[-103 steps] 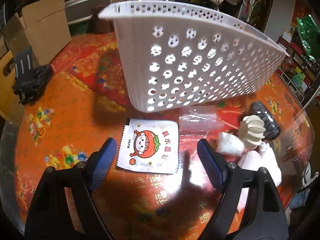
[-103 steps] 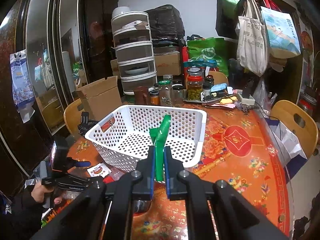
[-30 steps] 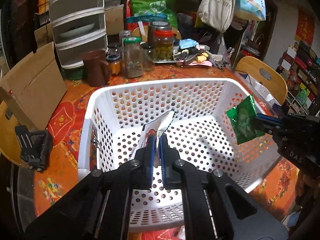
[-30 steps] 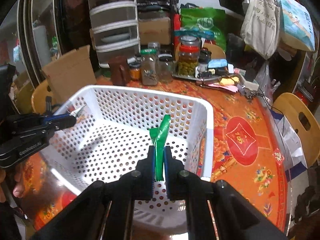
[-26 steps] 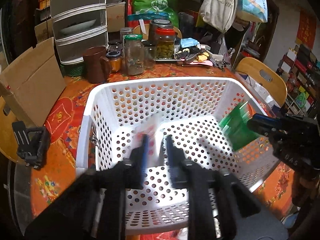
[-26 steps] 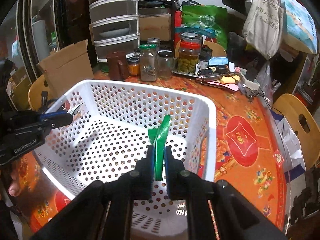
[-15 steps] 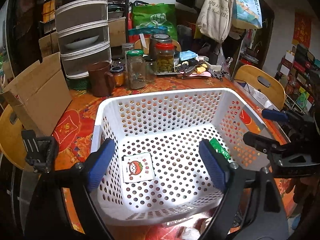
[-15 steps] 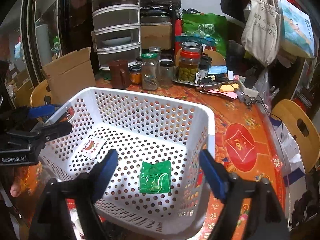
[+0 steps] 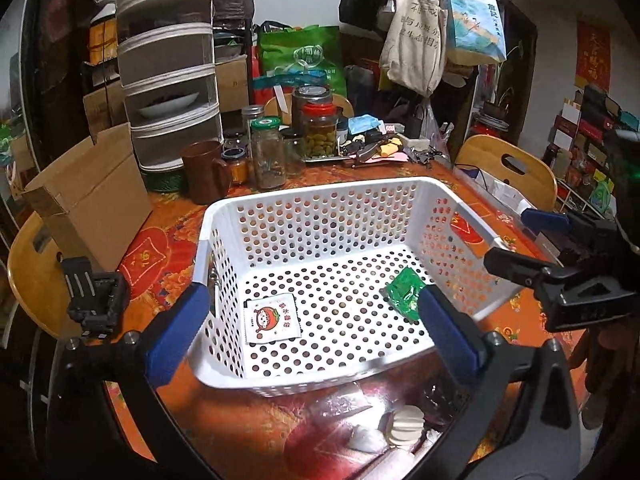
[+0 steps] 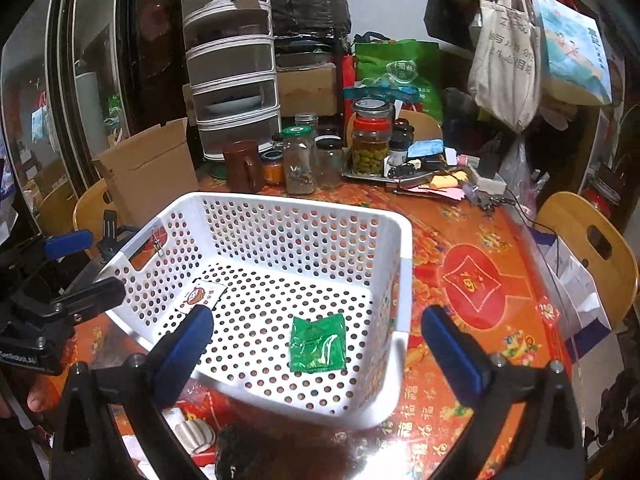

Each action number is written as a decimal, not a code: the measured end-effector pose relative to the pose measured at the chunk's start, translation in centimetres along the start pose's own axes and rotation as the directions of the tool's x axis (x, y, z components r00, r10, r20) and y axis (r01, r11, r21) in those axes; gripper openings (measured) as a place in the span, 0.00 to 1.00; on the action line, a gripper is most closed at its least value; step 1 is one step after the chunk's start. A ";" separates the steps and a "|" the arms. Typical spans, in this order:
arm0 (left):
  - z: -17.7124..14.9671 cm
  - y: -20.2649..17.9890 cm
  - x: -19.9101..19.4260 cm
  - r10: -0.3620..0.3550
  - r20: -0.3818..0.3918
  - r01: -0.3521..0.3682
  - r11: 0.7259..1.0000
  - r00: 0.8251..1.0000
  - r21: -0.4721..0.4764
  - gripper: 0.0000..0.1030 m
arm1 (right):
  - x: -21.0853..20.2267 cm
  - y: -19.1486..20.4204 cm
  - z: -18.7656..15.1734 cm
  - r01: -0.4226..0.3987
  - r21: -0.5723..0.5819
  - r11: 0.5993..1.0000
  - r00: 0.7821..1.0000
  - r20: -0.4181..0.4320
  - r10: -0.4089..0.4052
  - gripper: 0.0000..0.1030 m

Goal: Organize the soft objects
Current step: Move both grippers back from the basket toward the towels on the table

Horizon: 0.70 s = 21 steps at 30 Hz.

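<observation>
In the white basket [image 9: 320, 208] two packets lie flat and apart — the white tomato-print sachet [image 9: 273, 318] near its left wall, the green packet [image 10: 318, 344] toward the right. Both done. Left gripper [image 9: 316, 328] and right gripper [image 10: 320, 344] have just been opening; jaws wide, nothing between them. Left on the desk [image 10: 472, 280] in front of the basket: a white ribbed piece [image 9: 404, 424], a clear bag [image 9: 344, 402], probably a dark item too — approx. 3–4 more to go.

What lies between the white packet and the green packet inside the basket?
Nothing: only bare perforated floor of the basket separates the white packet from the green packet. The right wrist view shows this best; both lie flat, apart.
</observation>
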<state>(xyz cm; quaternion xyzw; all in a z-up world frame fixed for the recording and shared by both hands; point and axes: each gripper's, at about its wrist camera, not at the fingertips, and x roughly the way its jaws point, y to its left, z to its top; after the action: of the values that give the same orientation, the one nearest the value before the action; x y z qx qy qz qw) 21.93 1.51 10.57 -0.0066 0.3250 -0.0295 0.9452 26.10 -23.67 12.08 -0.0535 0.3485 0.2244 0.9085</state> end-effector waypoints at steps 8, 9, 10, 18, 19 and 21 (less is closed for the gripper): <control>-1.3 -0.8 -3.0 0.025 0.023 -0.026 1.000 0.999 0.005 1.00 | -1.7 -0.6 -1.0 0.006 0.023 1.000 1.000 0.007 -0.006 1.00; -1.5 -0.8 -3.3 0.025 0.020 -0.025 1.000 0.999 0.000 1.00 | -2.0 -0.6 -1.2 0.003 0.027 1.000 1.000 0.010 -0.003 1.00; -1.9 -0.7 -3.8 0.021 0.016 -0.021 1.000 1.000 -0.010 1.00 | -2.3 -0.7 -1.3 -0.002 0.032 0.999 1.000 0.015 0.001 1.00; -6.6 0.3 -7.3 0.017 0.009 -0.017 0.998 1.000 -0.059 1.00 | -6.0 -1.0 -4.3 -0.013 0.055 0.998 0.999 0.045 0.011 1.00; -7.6 0.5 -7.6 0.012 0.008 -0.011 0.997 1.000 -0.071 1.00 | -6.5 -1.1 -5.2 -0.018 0.066 0.998 0.999 0.044 0.015 1.00; -9.5 0.8 -7.7 0.007 -0.009 -0.008 0.996 1.000 -0.088 1.00 | -6.9 -1.1 -6.7 -0.027 0.079 0.997 0.999 0.034 0.025 1.00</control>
<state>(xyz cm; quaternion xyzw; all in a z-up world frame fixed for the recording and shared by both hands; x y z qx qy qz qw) 10.04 2.88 7.75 -0.0470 0.3299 -0.0115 0.9428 17.94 -28.94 11.51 -0.0094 0.3429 0.2231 0.9124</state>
